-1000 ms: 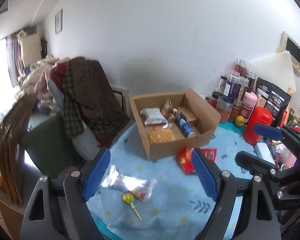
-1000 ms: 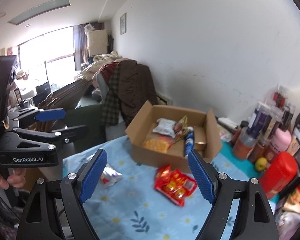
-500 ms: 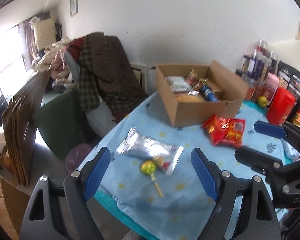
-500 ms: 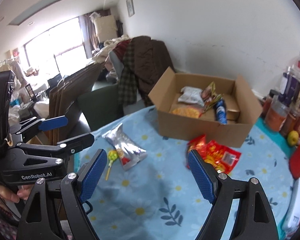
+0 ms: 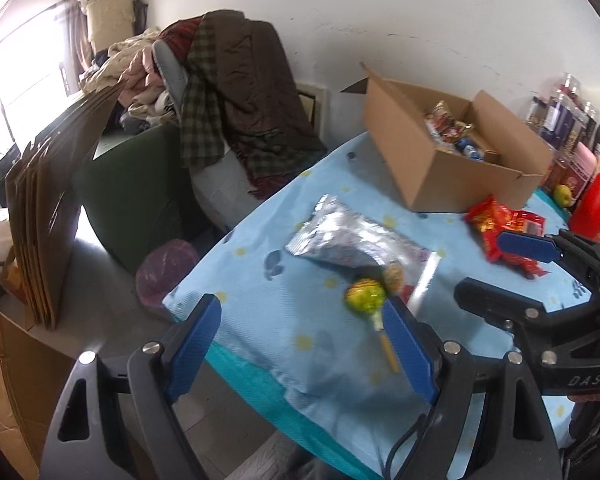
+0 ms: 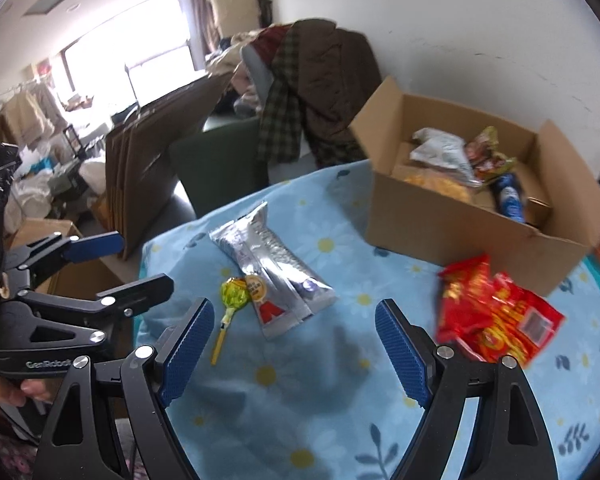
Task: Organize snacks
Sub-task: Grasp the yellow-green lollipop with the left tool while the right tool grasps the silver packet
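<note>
A silver snack packet (image 5: 360, 242) (image 6: 274, 264) lies on the blue flowered tablecloth (image 5: 300, 344) near its left edge. A green-yellow lollipop (image 5: 367, 300) (image 6: 233, 294) lies beside it. A red snack bag (image 6: 492, 312) (image 5: 496, 226) lies in front of an open cardboard box (image 6: 452, 228) (image 5: 432, 172) that holds several snacks. My left gripper (image 5: 304, 340) is open and empty, just short of the lollipop. My right gripper (image 6: 290, 344) is open and empty above the cloth, between the silver packet and the red bag.
A chair draped with brown and plaid clothes (image 5: 236, 92) stands past the table's left edge. Flat cardboard sheets (image 5: 52, 208) lean on the floor at the left. Jars, a red container (image 5: 592, 208) and a yellow fruit (image 5: 563, 195) crowd the far right.
Both grippers have moved down and to the left, toward the silver packet and the lollipop. The box and red bag have slid to the right in both views. Both grippers stay open.
</note>
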Available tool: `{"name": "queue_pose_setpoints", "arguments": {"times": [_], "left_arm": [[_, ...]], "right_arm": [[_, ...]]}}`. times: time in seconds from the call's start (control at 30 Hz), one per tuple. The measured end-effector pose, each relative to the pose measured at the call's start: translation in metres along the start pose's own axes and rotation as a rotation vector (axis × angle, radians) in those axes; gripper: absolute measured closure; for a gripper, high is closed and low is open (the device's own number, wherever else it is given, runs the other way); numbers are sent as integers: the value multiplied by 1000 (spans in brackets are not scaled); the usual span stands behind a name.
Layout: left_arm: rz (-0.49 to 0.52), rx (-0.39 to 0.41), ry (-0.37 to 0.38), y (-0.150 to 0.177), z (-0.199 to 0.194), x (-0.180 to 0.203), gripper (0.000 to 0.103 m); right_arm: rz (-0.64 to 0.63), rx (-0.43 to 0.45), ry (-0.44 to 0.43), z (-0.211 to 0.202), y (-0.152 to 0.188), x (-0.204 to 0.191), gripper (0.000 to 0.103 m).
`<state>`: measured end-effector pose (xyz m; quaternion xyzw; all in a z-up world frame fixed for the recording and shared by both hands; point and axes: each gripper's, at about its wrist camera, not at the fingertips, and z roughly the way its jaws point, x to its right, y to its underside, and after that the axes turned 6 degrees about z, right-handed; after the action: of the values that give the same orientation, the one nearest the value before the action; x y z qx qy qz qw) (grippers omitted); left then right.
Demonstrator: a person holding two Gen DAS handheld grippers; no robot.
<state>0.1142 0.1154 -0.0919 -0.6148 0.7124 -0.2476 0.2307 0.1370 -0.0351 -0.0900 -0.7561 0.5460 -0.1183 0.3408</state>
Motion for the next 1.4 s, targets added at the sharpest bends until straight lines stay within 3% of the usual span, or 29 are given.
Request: {"name": "queue_pose_setpoints", "arguments": {"times": [0.17,0.43,0.5,0.57,0.6,0.63,0.77,0.93,1.27,1.4], "left_arm": [[-37,-17,-31,0,10,-18,20],[-66,-37,-22,-4,24,-31,20],[-77,-52,11,-6,28,-32,20],[-94,-52,37,-9,31,-31,20],[-95,-50,44,-10,31,-30,20],[-93,-49,50,-10,32,-29,20],[-68,-44,82,-12,34,-19,20],[-41,-58,140,-12,40,-6,20],[74,-47,229,-11,43,32,20],[120,-65,274,-10,48,51,27]], "right_arm": [[-36,-36,-32,29,-12,-8,19],[-59,-105,-53,68,-26,-5,20],[-61,-142,-73,77,-26,-5,24],[-46,-159,-88,81,-26,-2,43],[-35,-159,-106,81,-27,1,48],[-26,-165,-119,80,-27,3,55],[-24,-166,-118,75,-24,8,62],[19,-170,-96,63,-15,18,62],[112,-149,34,17,18,44,62],[167,-139,72,0,36,57,62]]}}
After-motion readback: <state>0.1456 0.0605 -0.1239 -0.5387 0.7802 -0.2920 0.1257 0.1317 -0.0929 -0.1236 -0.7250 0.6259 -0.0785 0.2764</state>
